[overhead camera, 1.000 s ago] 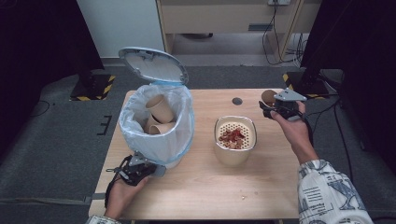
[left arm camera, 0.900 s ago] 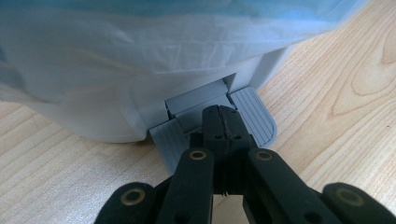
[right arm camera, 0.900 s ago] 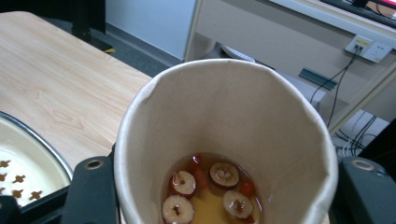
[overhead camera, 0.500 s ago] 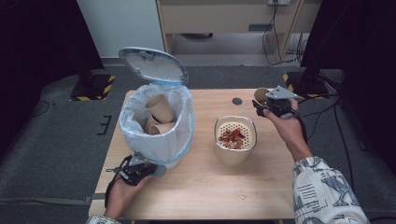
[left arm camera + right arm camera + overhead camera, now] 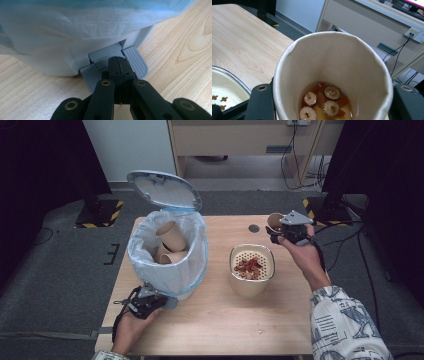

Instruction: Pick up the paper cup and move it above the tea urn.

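Note:
A white pedal bin [image 5: 150, 265] with a blue-white bag stands at the table's left, its lid [image 5: 162, 190] raised and paper cups [image 5: 172, 237] inside. My left gripper [image 5: 167, 302] [image 5: 119, 61] lies low at the bin's foot, shut, with its tips resting on the grey pedal [image 5: 136, 61]. At the far right my right gripper [image 5: 276, 228] [image 5: 333, 110] is shut on a paper cup [image 5: 273, 220] [image 5: 332, 60], held above the table. The cup holds a little amber liquid with jujube slices and red bits.
A beige bowl [image 5: 252, 287] [image 5: 227, 83] with a perforated strainer insert and red fruit scraps stands mid-table, right of the bin. A small dark disc [image 5: 254, 228] lies near the far edge. A cabinet, cables and a wall socket are beyond the table.
The right gripper has drifted a little to the left with the cup in it. The left gripper has stayed on the pedal and the lid has stayed up.

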